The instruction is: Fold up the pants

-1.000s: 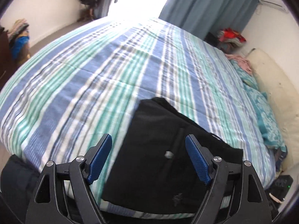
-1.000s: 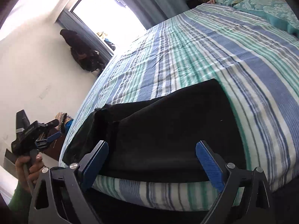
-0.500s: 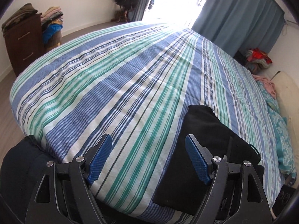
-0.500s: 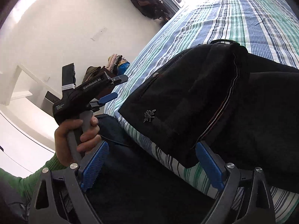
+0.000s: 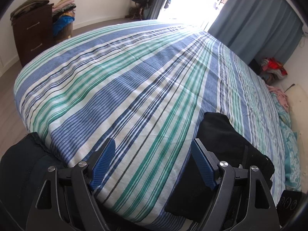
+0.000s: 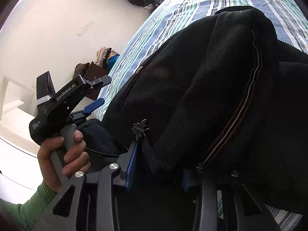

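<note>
Pants (image 6: 192, 88) lie bundled at the bed (image 5: 134, 88) edge, right gripper (image 6: 156, 166) just closing on a fold, left gripper (image 5: 154, 161) open over bedding; next, probably lifting to spread.

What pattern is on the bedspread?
Blue, green and white stripes with thin dark lines on the bedspread, clearest in the left wrist view.

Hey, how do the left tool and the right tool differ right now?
The left tool stands open with only striped bedspread between its pads; the right tool has just been closing and is shut on the black pants. The left tool sits beside the pants, holding nothing; the right grips their edge. Both have blue pads on black frames.
</note>
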`<state>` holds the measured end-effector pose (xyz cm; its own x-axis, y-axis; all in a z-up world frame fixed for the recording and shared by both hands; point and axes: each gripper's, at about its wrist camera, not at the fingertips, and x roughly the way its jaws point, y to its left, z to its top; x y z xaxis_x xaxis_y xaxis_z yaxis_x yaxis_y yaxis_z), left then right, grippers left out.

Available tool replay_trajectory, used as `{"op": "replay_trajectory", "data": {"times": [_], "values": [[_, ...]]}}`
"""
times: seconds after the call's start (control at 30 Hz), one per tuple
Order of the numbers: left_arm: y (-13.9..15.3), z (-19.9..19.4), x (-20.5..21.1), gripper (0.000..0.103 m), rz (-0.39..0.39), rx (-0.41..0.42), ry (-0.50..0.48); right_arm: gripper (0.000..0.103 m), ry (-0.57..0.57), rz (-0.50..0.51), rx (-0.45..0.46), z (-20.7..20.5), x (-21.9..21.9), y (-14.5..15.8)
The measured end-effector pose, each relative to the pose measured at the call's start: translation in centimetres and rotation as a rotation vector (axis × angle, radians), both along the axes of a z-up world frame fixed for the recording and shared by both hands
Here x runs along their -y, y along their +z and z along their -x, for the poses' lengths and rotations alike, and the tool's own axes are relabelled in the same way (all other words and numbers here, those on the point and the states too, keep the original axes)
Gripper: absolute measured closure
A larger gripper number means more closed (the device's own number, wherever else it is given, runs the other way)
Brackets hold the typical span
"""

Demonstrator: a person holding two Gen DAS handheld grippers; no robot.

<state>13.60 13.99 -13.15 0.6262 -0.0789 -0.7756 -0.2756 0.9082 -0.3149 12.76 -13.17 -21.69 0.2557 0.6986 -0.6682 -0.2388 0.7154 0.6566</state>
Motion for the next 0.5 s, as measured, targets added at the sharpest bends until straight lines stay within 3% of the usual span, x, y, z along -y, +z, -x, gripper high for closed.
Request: {"op": "replay_trajectory", "data": {"times": [0.17,0.33,0.5], "values": [[-0.5,-0.2,-0.6,0.021,0.030,-0.014,0.020,0.073,0.009,0.002,0.107,-0.2,1.5,5.8],[-0.3,-0.3,-0.2,0.021,0.024,-0.008,0.001,0.076,0.050,0.102,0.218,-1.1,4.1,11.8],[-0.1,-0.1,0.2,0.021,0.021,-0.003,-0.018,0.076,0.051,0.205,0.225,-0.6,8.5,13.0]]}}
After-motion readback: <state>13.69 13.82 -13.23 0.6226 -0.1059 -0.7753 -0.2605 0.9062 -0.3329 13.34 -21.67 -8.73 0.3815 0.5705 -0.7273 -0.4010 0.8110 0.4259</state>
